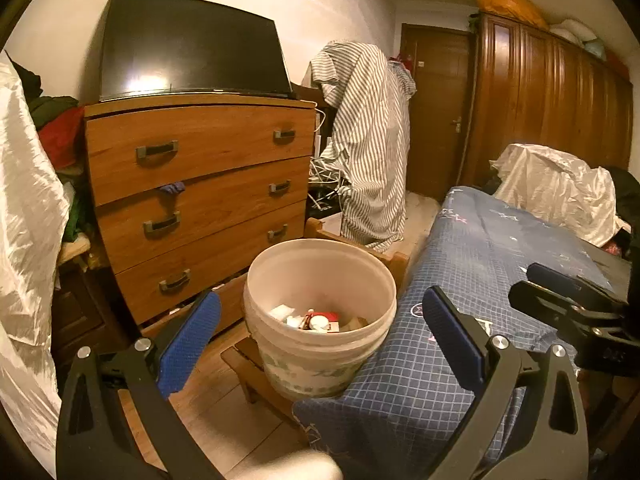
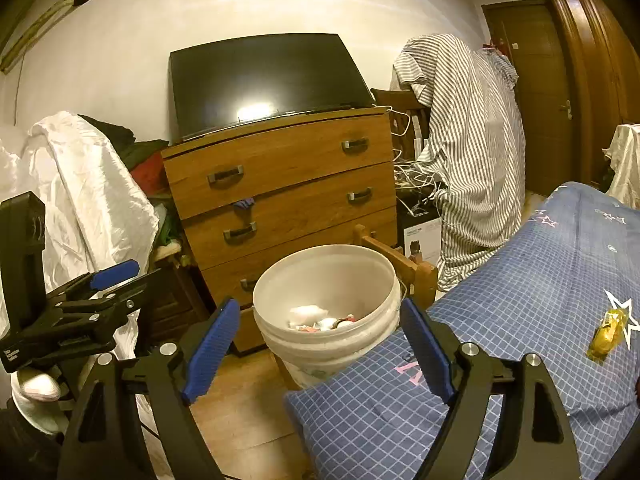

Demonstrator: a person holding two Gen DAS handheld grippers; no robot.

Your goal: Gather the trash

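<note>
A white plastic bucket [image 1: 312,360] [image 2: 320,354] stands on a low wooden stool [image 1: 246,364] between the drawers and the bed. Paper scraps and wrappers [image 1: 316,320] [image 2: 316,318] lie in its bottom. My left gripper [image 1: 320,298] is open just short of the bucket, with nothing between its blue pads [image 1: 188,344]. My right gripper [image 2: 319,306] is also open and empty, facing the same bucket. A yellow crumpled wrapper [image 2: 608,332] lies on the blue checked bed cover [image 2: 520,320] to the right of my right gripper. Each gripper shows at the edge of the other's view.
A wooden chest of drawers [image 1: 200,184] with a dark television [image 1: 188,48] on top stands behind the bucket. A striped cloth [image 1: 368,140] hangs over a chair beside tangled cables. White sheeting [image 1: 24,200] covers a pile at the left. A wardrobe [image 1: 552,100] and a door [image 1: 436,112] are at the back right.
</note>
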